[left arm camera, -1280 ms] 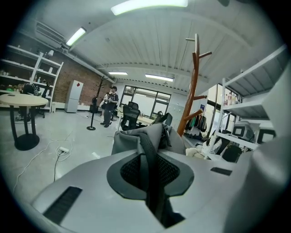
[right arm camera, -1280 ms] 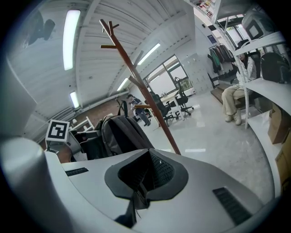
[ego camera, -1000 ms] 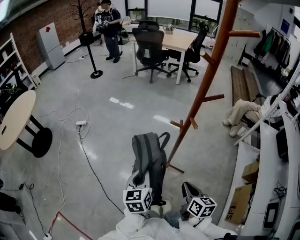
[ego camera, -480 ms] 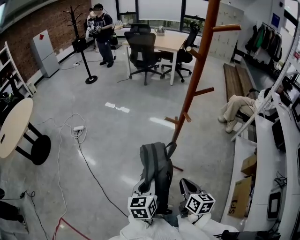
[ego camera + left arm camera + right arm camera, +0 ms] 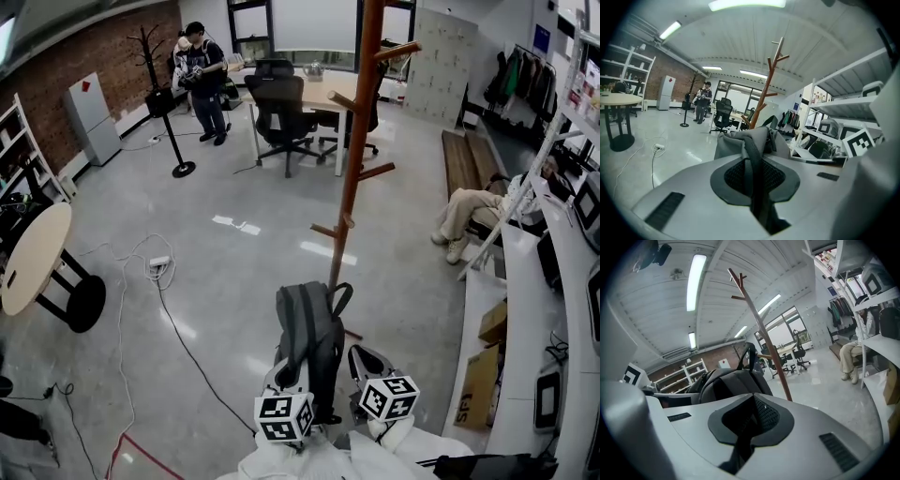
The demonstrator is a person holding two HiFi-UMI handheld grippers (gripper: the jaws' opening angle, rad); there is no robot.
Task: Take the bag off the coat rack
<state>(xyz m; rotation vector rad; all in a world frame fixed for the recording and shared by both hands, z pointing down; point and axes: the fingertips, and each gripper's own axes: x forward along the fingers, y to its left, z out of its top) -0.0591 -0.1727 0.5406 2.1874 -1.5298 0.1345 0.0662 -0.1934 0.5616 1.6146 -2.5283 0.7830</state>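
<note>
Hanging upright just ahead, the grey fabric backpack [image 5: 307, 328] is free of the brown wooden coat rack [image 5: 356, 141] beyond; the left hand-held gripper [image 5: 286, 375] and right hand-held gripper [image 5: 361, 364] each clamp a dark strap [image 5: 754, 159].

grey left gripper [image 5: 292, 373] and right gripper [image 5: 364, 364] side by side, tilted slightly down; i read both pinched on dark bag straps [image 5: 752, 154].

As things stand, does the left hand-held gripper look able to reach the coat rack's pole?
Probably not: the left hand-held gripper is shut on a strap of the backpack, which hangs between it and the coat rack.
</note>
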